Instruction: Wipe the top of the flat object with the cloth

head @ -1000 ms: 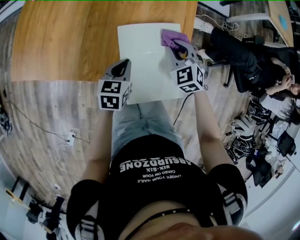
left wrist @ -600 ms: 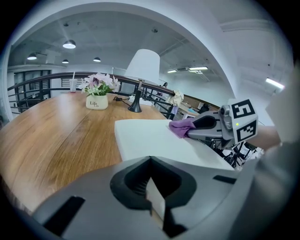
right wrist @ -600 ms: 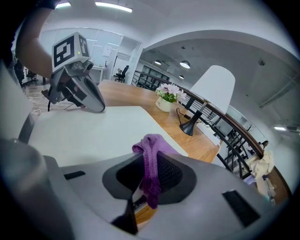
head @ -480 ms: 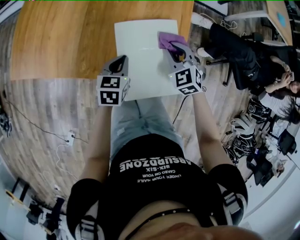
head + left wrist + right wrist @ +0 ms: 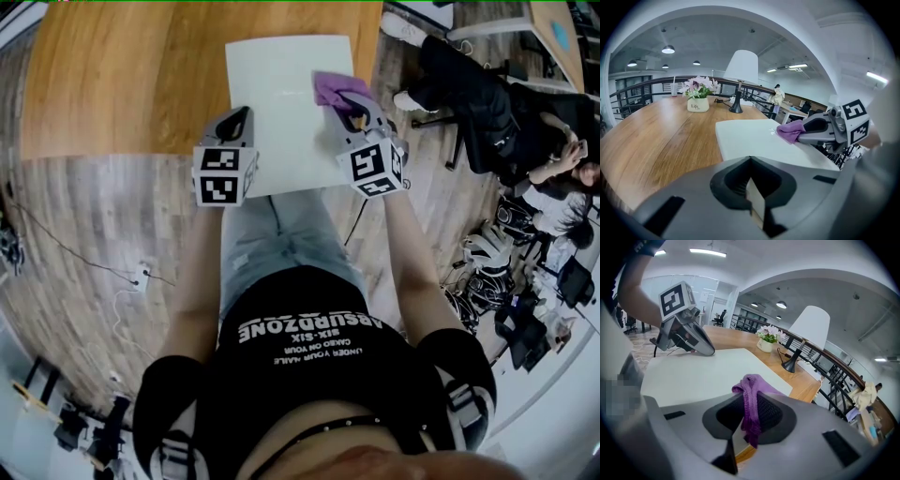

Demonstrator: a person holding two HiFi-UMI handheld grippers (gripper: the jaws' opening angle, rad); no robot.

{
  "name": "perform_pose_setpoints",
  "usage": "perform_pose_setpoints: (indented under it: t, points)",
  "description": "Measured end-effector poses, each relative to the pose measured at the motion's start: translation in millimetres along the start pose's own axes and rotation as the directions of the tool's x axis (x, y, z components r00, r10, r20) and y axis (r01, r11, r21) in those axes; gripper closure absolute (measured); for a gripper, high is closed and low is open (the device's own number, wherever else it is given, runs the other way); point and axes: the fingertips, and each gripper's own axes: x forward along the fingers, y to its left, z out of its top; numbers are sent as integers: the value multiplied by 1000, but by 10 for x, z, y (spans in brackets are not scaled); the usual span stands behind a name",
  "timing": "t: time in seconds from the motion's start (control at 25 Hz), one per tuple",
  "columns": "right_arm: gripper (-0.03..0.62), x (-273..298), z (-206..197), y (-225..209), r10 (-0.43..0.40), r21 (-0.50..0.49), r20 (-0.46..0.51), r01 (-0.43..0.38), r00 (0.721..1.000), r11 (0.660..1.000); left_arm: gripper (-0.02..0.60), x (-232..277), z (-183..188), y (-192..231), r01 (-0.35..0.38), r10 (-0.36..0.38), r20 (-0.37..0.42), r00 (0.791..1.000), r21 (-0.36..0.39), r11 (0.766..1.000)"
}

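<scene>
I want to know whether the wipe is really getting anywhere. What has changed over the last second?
The right gripper, shut on the purple cloth, has drawn the cloth a little toward the person along the right side of the white board. Nothing was taken hold of or let go. The left gripper stays shut at the board's near left edge, and the board has not shifted on the wooden table.

Purple cloth, white flat object, brown wood-grain table.
</scene>
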Motion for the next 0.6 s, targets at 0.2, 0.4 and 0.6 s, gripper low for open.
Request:
perform_pose_setpoints:
  t: [0.2,0.4,0.6]
  points:
    - [519,-75,-50,93,3,21,9,-3,1000,1000,566,20,-14,4,-4,4,-3,1000,5,1000]
    - [519,-191,-96,200,13,37,10,-13,1000,999,566,13,-14,-3,-14,14,-1,1000,15,1000]
    - [519,-288,-124,298,12,63,11,-13,1000,998,566,7,-10,8,-24,24,1,1000,24,999]
